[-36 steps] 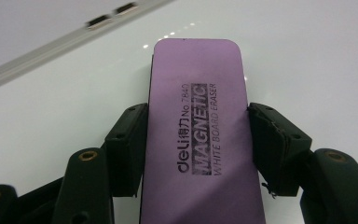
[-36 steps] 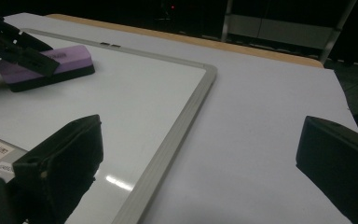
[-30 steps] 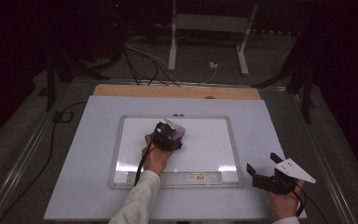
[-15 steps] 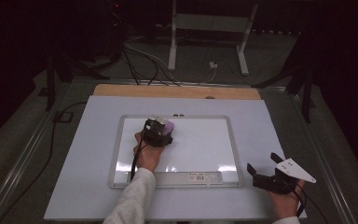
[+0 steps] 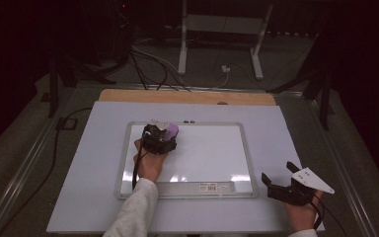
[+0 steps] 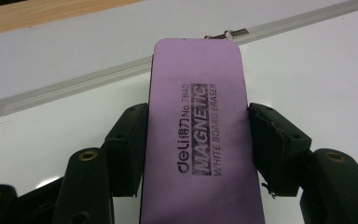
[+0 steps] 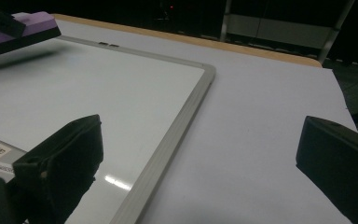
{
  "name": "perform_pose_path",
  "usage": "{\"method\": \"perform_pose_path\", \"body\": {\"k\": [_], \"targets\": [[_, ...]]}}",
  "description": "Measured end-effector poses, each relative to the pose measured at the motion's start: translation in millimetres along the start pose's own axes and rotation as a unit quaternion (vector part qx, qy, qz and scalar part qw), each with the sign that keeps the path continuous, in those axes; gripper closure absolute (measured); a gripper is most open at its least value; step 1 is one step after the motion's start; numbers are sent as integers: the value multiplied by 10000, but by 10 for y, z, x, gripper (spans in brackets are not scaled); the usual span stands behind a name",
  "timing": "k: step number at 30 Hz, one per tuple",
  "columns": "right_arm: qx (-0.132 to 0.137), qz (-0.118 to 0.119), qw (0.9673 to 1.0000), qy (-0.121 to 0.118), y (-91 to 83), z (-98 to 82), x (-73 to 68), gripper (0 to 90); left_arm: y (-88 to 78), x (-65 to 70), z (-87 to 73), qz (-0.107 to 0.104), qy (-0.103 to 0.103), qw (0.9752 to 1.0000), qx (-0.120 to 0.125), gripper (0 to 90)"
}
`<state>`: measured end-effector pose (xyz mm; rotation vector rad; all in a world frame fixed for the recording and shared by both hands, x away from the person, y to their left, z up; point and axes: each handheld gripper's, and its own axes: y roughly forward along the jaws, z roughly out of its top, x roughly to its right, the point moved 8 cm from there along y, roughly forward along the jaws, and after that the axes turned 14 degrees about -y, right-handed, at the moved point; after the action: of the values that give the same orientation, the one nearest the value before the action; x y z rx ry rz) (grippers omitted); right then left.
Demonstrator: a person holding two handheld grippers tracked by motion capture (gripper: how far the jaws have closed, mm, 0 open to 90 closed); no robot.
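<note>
Left gripper (image 6: 198, 149) clamps the purple whiteboard eraser (image 6: 200, 140), right gripper (image 7: 200, 172) gapes empty — a tilted eraser could snag the whiteboard (image 5: 202, 153) far-left frame.

The whiteboard (image 5: 202, 153) is lying flat in the middle of the white sheet (image 5: 94, 163), and its bare surface is offering open room to the right of the left gripper (image 5: 160, 134), which is clamping the purple eraser (image 6: 198, 140) near the board's upper left corner. The raised grey frame (image 7: 179, 135) is forming a low ridge all round, with the tray strip (image 5: 197, 187) along the near edge. The right gripper (image 5: 279, 185), jaws standing wide, is occupying the sheet just off the board's near right corner, while the wooden edge (image 5: 187, 96) is bounding the far side.
</note>
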<state>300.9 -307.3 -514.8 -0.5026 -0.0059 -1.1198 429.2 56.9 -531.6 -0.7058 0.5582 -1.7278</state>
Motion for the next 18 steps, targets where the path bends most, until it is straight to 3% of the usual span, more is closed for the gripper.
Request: {"method": "perform_pose_path", "body": {"k": [18], "targets": [[8, -6, 10000, 15, -14, -2, 1, 9, -195, -75, -21, -154, -99, 9998, 128, 420]]}}
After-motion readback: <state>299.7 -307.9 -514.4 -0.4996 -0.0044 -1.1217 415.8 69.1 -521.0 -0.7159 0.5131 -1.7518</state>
